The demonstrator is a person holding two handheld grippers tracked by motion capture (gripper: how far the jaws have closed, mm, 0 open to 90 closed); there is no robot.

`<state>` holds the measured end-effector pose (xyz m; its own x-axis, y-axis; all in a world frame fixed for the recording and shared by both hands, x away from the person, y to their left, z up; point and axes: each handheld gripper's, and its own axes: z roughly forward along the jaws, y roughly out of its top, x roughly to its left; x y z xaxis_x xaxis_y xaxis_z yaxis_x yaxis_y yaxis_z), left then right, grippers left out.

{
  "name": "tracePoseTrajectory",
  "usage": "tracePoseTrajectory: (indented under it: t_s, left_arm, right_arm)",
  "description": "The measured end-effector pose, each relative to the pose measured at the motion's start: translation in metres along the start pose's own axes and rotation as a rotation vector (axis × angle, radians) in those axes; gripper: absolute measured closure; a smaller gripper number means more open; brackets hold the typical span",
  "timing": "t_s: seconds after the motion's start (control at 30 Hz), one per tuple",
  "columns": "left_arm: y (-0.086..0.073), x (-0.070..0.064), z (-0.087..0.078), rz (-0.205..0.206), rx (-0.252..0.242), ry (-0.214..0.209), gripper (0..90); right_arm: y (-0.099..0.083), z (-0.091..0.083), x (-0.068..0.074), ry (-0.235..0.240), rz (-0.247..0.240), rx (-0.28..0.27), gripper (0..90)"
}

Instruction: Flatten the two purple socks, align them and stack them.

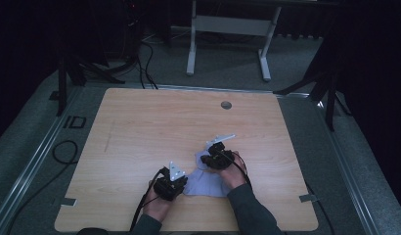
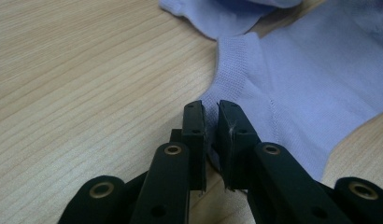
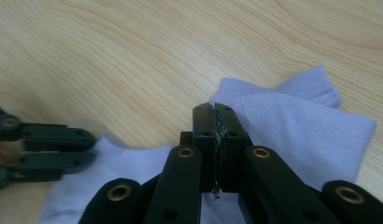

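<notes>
Left claw (image 2: 210, 122) is clamped on the light purple sock's (image 2: 315, 84) cuff edge, right claw (image 3: 219, 122) pinched on its other end, sock lying on the table (image 1: 154, 122). Looks like mid-fold or straightening; next probably a coordinated lift.

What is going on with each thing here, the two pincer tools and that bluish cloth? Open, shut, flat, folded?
left gripper: jaws nearly together, pinching the cloth's ribbed edge.
right gripper: jaws pressed shut, with cloth around them; whether any is caught between them I cannot tell.
pale blue cloth: lying on the table, rumpled and partly folded over itself, not spread flat.
wooden table: bare apart from the cloth and the grippers.
</notes>
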<state>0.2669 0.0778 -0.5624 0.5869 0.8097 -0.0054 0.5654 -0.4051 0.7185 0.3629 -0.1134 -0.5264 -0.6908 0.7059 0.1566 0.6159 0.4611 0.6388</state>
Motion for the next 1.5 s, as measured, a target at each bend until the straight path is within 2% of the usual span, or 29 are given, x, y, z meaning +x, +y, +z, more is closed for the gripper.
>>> tracePoseTrajectory:
  t_s: [0.13,0.27,0.67,0.9,1.13,1.5]
  left_arm:
    - [0.0,0.0,0.0,0.0,-0.001,-0.001,81.8]
    - [0.0,0.0,0.0,-0.001,-0.002,-0.001,81.8]
    - [0.0,0.0,0.0,0.0,-0.002,-0.003,81.5]
    - [0.0,0.001,0.0,-0.003,-0.004,-0.003,81.3]
    - [0.0,0.001,0.0,-0.003,-0.003,-0.004,81.3]
    - [0.0,0.001,0.0,-0.003,-0.004,-0.002,81.2]
  right_arm:
    - [0.001,-0.005,0.001,0.034,0.012,-0.016,88.5]
    - [0.002,-0.012,0.004,0.044,0.01,-0.04,88.4]
    - [0.001,-0.022,0.001,0.037,0.015,-0.069,88.3]
    - [-0.002,-0.038,-0.015,0.025,0.058,-0.106,88.3]
    - [-0.006,-0.045,-0.026,0.021,0.07,-0.105,88.0]
    - [-0.016,-0.053,-0.044,0.004,0.12,-0.108,88.1]
